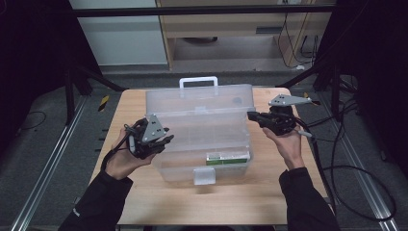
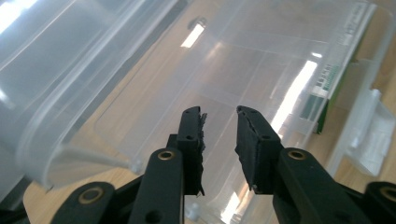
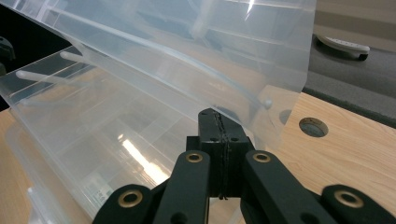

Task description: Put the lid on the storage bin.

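— On the counter [image 1: 144,202], what have you got in front of you?

— I have a clear plastic storage box [image 1: 202,139] sitting in the middle of the wooden top, its lid [image 1: 199,98] swung up at the far side with the white handle [image 1: 198,82] standing above it. A green-and-white label [image 1: 228,157] shows at the near right of the box, and a white latch [image 1: 204,176] hangs off its front edge.

— Where is your left gripper?

— My left gripper [image 2: 219,135] is at the box's left side, looking across the open tray. Its jaws stand apart with nothing between them; I see only the clear plastic beyond the fingertips.

— And the right?

— My right gripper [image 3: 219,123] is at the right rear corner of the box, near the lid's edge. Its jaws are pressed together. The tip sits right at the lower corner of the raised lid, but I can't tell whether any plastic is pinched in there. A round hole [image 3: 313,127] in the counter lies just to the side.
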The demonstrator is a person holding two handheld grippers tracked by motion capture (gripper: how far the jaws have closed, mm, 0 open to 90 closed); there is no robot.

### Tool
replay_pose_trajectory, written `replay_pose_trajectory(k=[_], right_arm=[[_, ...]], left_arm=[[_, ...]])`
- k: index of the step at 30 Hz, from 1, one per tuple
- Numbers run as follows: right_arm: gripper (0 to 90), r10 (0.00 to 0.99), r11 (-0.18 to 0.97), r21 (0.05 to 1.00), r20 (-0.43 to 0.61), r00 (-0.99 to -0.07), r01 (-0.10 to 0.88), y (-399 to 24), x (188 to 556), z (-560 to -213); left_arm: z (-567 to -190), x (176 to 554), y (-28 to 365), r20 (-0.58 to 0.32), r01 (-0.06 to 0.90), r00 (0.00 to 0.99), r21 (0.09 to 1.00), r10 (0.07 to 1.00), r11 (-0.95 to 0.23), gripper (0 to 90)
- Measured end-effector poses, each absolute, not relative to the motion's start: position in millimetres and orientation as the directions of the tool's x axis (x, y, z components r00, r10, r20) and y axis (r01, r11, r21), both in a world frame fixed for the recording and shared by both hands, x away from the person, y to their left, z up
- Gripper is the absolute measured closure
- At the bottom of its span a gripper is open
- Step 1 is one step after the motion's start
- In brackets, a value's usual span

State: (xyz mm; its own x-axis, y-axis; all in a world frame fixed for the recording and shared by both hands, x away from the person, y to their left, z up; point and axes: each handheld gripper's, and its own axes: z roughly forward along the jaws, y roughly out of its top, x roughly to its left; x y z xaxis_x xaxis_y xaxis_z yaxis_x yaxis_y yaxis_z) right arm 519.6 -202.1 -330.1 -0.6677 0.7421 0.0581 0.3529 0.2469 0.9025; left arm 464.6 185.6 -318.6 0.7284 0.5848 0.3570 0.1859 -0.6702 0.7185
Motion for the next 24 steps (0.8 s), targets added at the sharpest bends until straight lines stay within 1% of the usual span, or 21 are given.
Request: replay_pose_trajectory(k=[11, 18, 24], right_arm=[[90.0, 0.742, 0.251, 0.901, 0.055, -0.669, 0.353, -202, 518, -331], [90.0, 0.738, 0.251, 0.901, 0.057, -0.672, 0.353, -203, 516, -333], [90.0, 0.736, 0.256, 0.899, 0.057, -0.675, 0.355, -203, 513, -335]], left_arm=[[-334, 464, 200, 0.302, 0.235, 0.628, 0.805, 0.717, -0.545, 81.3], [-343, 465, 207, 0.269, 0.264, 0.578, 0.832, 0.770, -0.488, 86.4], [-346, 467, 212, 0.240, 0.289, 0.541, 0.847, 0.806, -0.446, 88.8]])
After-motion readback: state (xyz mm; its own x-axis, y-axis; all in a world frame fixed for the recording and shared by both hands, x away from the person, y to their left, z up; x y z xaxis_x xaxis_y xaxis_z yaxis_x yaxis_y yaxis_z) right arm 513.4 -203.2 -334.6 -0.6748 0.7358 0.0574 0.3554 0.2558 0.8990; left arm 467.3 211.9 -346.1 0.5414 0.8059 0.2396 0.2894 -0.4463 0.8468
